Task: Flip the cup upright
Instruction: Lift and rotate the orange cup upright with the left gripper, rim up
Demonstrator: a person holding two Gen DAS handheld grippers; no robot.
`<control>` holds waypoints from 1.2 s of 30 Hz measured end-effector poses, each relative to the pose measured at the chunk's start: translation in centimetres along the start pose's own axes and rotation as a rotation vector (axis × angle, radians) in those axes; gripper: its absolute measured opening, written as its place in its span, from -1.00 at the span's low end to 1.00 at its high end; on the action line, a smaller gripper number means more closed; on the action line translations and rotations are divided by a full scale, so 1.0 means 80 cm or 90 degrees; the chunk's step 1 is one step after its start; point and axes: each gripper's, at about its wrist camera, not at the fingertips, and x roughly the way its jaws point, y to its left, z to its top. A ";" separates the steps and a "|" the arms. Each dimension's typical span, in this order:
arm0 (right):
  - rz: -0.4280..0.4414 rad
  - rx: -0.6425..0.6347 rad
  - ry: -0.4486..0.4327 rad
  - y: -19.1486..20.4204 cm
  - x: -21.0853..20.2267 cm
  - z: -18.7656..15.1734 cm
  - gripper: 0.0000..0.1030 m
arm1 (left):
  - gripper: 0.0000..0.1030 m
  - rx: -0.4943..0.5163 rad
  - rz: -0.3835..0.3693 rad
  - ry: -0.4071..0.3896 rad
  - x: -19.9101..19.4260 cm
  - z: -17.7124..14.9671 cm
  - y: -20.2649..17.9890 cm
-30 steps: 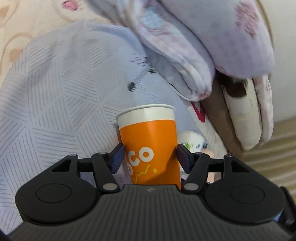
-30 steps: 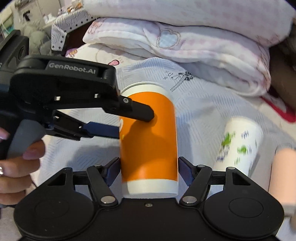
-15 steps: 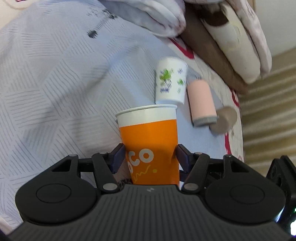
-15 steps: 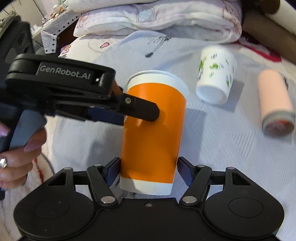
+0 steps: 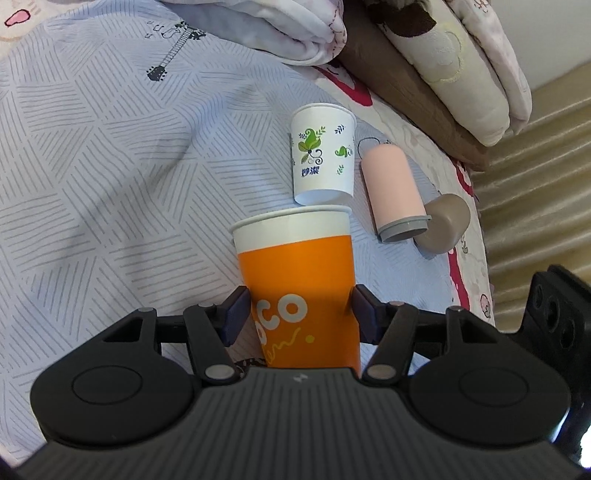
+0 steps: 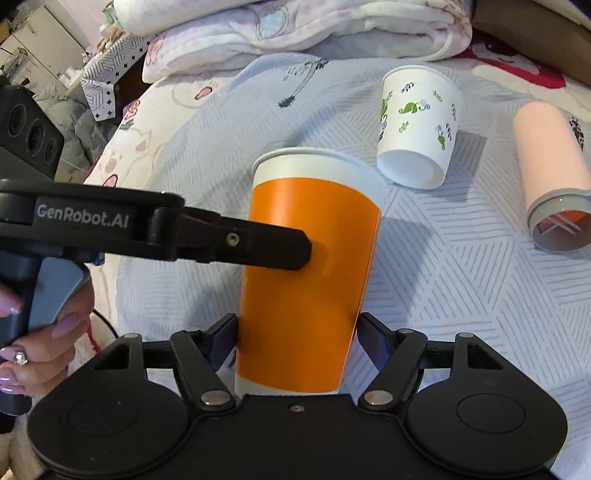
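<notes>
An orange paper cup with a white rim is held above the bed with its rim pointing away from both cameras. My left gripper is shut on its lower body, pads against both sides. In the right wrist view the left gripper's finger lies across the cup's side. My right gripper is also shut on the cup near its base. A white cup with green leaves lies on its side on the bedspread beyond.
A pink tumbler with a grey rim lies beside the white cup, with a brown cup behind it. Folded blankets are piled at the back. The bed's edge drops off on the right. A hand holds the left gripper's handle.
Both grippers have swung the orange cup down over the bedspread, bringing the white and pink cups fully into view. Both stay shut on the cup.
</notes>
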 end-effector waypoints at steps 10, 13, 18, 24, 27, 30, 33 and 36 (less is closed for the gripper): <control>-0.043 -0.044 -0.119 0.006 -0.019 -0.032 0.45 | 0.16 0.106 -0.010 -0.054 -0.011 -0.010 -0.037; -0.083 -0.084 -0.175 0.017 -0.029 -0.039 0.45 | 0.16 0.151 -0.010 -0.085 -0.022 -0.013 -0.052; -0.161 -0.156 -0.230 0.032 -0.030 -0.047 0.45 | 0.16 0.202 -0.012 -0.107 -0.028 -0.020 -0.068; -0.203 -0.158 -0.327 0.023 -0.035 -0.053 0.44 | 0.13 0.243 -0.015 -0.180 -0.032 -0.031 -0.084; -0.244 -0.173 -0.367 0.023 -0.026 -0.051 0.44 | 0.10 0.234 -0.024 -0.195 -0.027 -0.032 -0.084; -0.265 -0.169 -0.385 0.019 -0.020 -0.050 0.44 | 0.10 0.236 -0.029 -0.194 -0.018 -0.030 -0.083; -0.286 -0.163 -0.409 0.017 -0.013 -0.057 0.44 | 0.10 0.248 -0.031 -0.204 -0.012 -0.031 -0.086; -0.326 -0.186 -0.418 0.024 -0.001 -0.064 0.45 | 0.10 0.256 -0.026 -0.203 -0.007 -0.031 -0.086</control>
